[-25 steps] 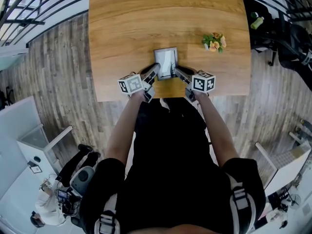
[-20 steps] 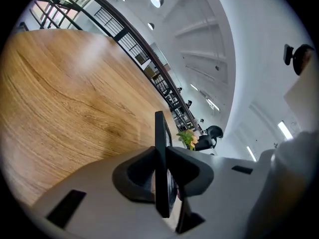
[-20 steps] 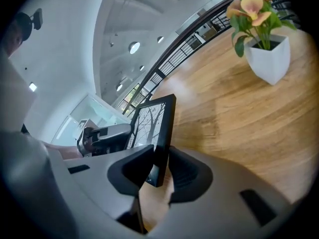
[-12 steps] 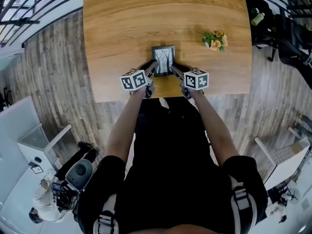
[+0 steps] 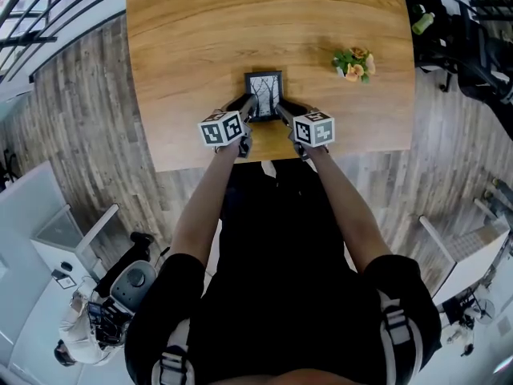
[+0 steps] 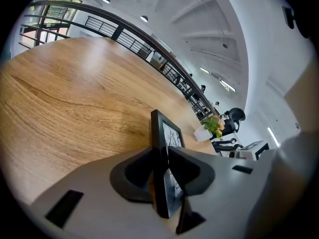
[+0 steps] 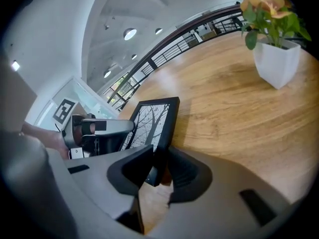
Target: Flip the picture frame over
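A black picture frame (image 5: 264, 93) with a bare-tree print lies picture side up, low over the wooden table (image 5: 200, 38) near its front edge. My left gripper (image 5: 250, 107) holds the frame's left edge. In the left gripper view the frame (image 6: 159, 128) sits edge-on between the pads of the left gripper (image 6: 162, 171), whose jaws have just been opening a little with the frame still between them. My right gripper (image 5: 280, 109) grips the right edge. In the right gripper view the frame (image 7: 152, 118) sits between both pads of the right gripper (image 7: 158, 166).
A small potted plant (image 5: 353, 65) in a white pot stands on the table to the right of the frame, also visible as the plant (image 6: 213, 126) and the plant (image 7: 274, 39). The table's front edge runs just under my hands. Railings and wood floor surround the table.
Both grippers have moved forward over the table and down, carrying the frame with them. The frame has tipped flatter, and its tree print now faces up.
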